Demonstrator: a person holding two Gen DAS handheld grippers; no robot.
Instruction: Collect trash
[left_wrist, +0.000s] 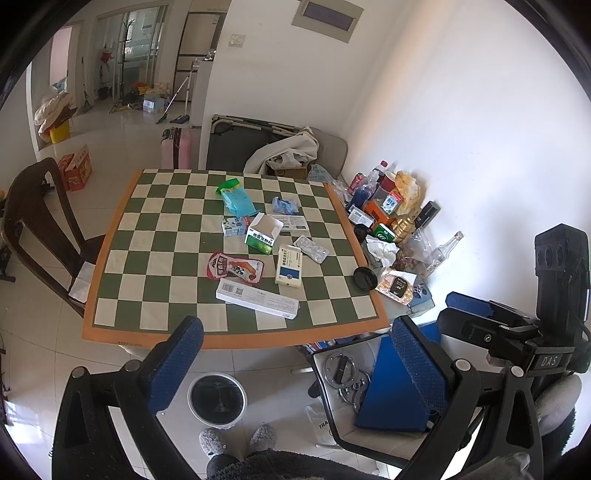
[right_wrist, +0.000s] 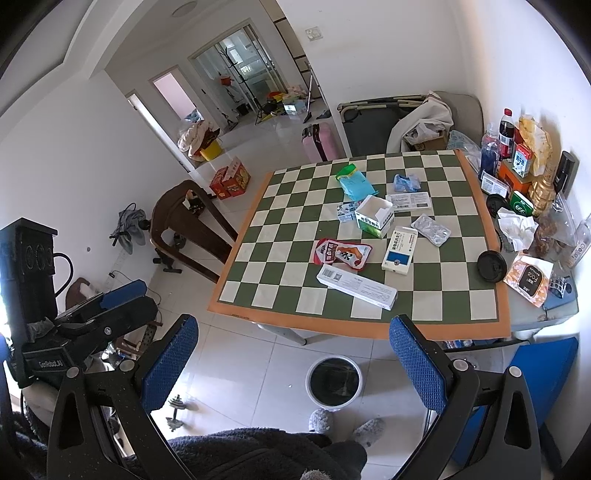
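Both grippers hang spread wide and empty above the floor, short of the counter (left_wrist: 110, 258): left gripper (left_wrist: 295, 369), right gripper (right_wrist: 293, 363). Trash lies mid-counter: a long white box (left_wrist: 257, 298) nearest, a red snack pouch (left_wrist: 235, 267) at its 11 o'clock, an open green carton (left_wrist: 261, 233) beyond. A white bin (left_wrist: 217, 400) stands on the floor at 6 o'clock of the counter.
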